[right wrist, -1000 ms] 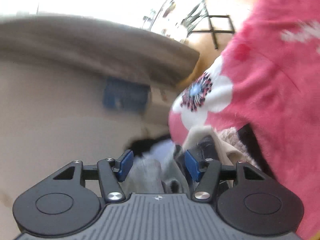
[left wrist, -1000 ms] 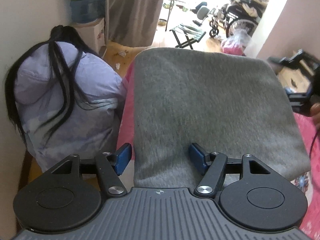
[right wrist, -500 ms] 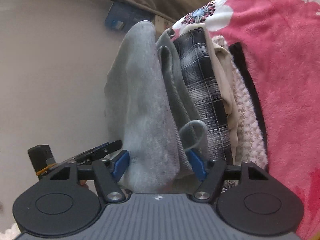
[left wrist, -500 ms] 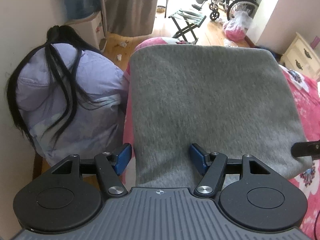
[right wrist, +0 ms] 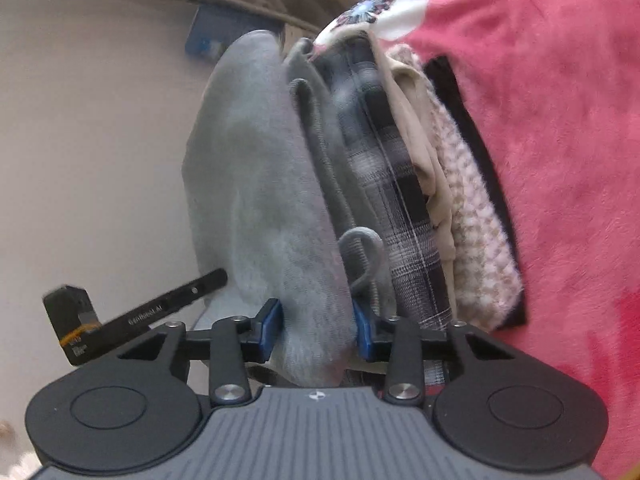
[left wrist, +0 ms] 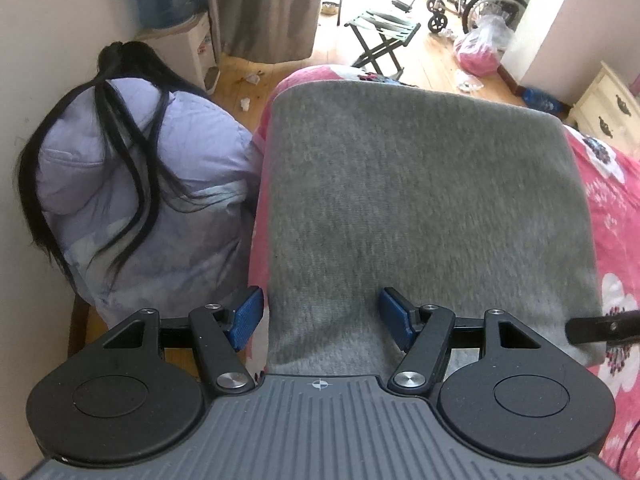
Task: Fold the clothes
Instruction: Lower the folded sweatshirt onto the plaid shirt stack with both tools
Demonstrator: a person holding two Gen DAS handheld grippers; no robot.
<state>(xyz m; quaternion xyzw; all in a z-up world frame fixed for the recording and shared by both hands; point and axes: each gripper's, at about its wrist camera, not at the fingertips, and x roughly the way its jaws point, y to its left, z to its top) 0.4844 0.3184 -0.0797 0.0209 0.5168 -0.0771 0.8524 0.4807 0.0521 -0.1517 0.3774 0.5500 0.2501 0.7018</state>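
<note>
Right wrist view shows the right hand-held gripper (right wrist: 316, 330) with its jaws just drawn inward; both blue pads now press the near edge of the grey folded garment (right wrist: 260, 208), so it looks clamped on that cloth. Half a second ago the same pads stood wider, loosely either side of it. Beside the grey piece lie other folded clothes in a stack (right wrist: 404, 200): plaid, beige and knitted layers, resting on the pink floral bedspread (right wrist: 560, 160).

Left wrist view has the left hand-held gripper (left wrist: 320, 314) with its jaws apart, as they were a second ago, the pads astride the near left edge of the grey garment without pinching it. The garment lies flat and squared on the bed, with a seated person in a lilac jacket (left wrist: 132, 200) just beside the bed's edge.

Judging by this, the fold is essentially finished, and the fresh grip suggests the garment is about to be lifted or shifted.
</note>
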